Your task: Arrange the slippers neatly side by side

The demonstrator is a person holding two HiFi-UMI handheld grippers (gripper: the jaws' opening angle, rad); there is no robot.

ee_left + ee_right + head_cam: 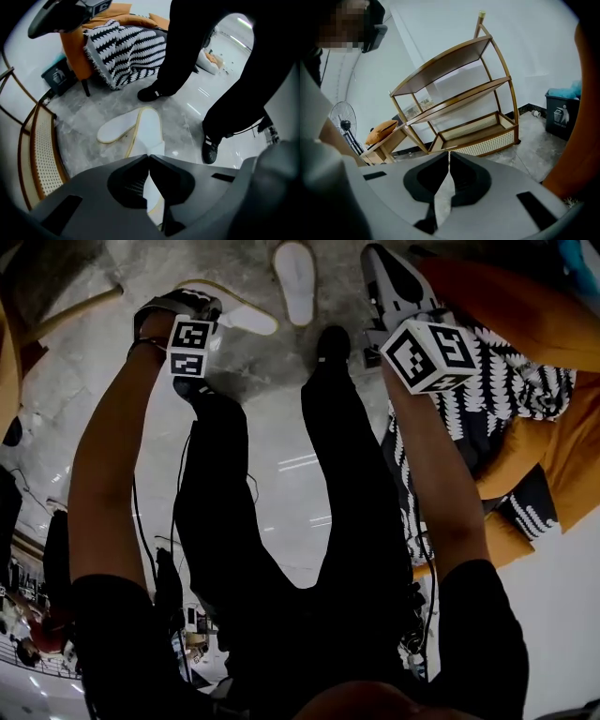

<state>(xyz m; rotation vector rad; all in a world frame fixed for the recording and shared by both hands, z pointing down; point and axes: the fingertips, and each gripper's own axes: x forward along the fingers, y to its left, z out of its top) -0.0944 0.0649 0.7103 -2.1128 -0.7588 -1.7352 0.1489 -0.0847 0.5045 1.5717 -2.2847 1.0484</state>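
Head view: the left arm reaches to the upper left, its left gripper (187, 306) pointing steeply down at a flat white slipper (242, 317) with a tan rim. A second slipper (298, 279) lies at top centre on the marbled floor (141, 263). The right gripper (380, 259) is at the upper right.

Left gripper view: the left gripper (149, 157) has its jaws pinched on the slipper's (150, 129) thin edge.

Right gripper view: the right gripper (449, 153) has its jaws together and empty. Beyond it stands a wooden shelf (454, 101) with a cane base.

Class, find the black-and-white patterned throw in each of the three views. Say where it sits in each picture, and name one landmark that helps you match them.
Head view: the throw is at right, draped on the orange chair.
Left gripper view: top centre, over the same chair.
Right gripper view: not in it.
Shared landmark: the orange chair; the orange mass at the right gripper view's right edge is likely it.
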